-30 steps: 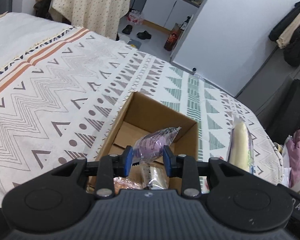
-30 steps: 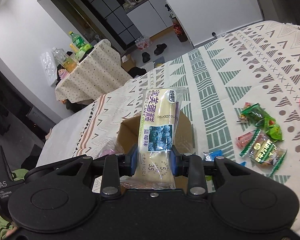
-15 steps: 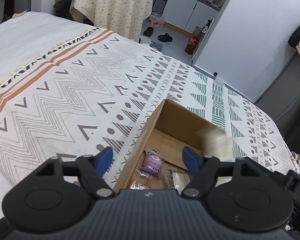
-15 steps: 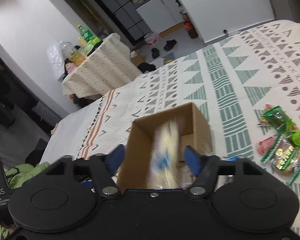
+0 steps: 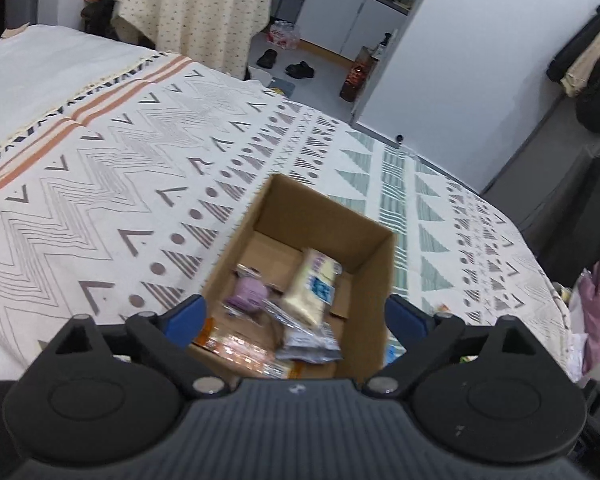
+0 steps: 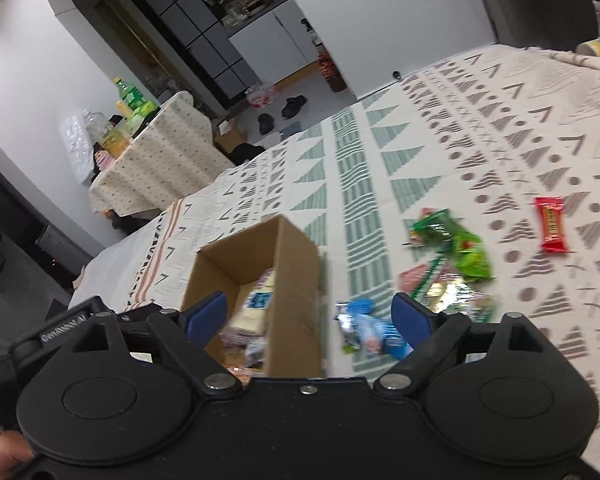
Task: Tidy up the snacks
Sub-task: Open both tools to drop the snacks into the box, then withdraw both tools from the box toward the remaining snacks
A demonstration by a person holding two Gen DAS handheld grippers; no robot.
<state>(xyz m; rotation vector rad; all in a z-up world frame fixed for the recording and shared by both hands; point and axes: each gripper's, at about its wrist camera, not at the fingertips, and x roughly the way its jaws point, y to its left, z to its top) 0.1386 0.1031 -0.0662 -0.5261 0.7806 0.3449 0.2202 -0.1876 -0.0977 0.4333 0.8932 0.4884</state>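
Both claws are standing wide apart and empty, jaws just opened: left gripper [image 5: 296,314] over box [image 5: 276,200]; right gripper [image 6: 310,314] nearer blue packet [image 6: 374,334], lying just right of box.

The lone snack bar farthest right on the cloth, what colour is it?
Red wrapper, clearest in the right wrist view.

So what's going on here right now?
A person is sorting snacks into a cardboard box on the bed. Both tools, left and right, have just been opening and now hold nothing. The purple packet and the cake bar lie in the box with other packets. A green packet, a red bar and a blue packet lie loose on the bedspread.
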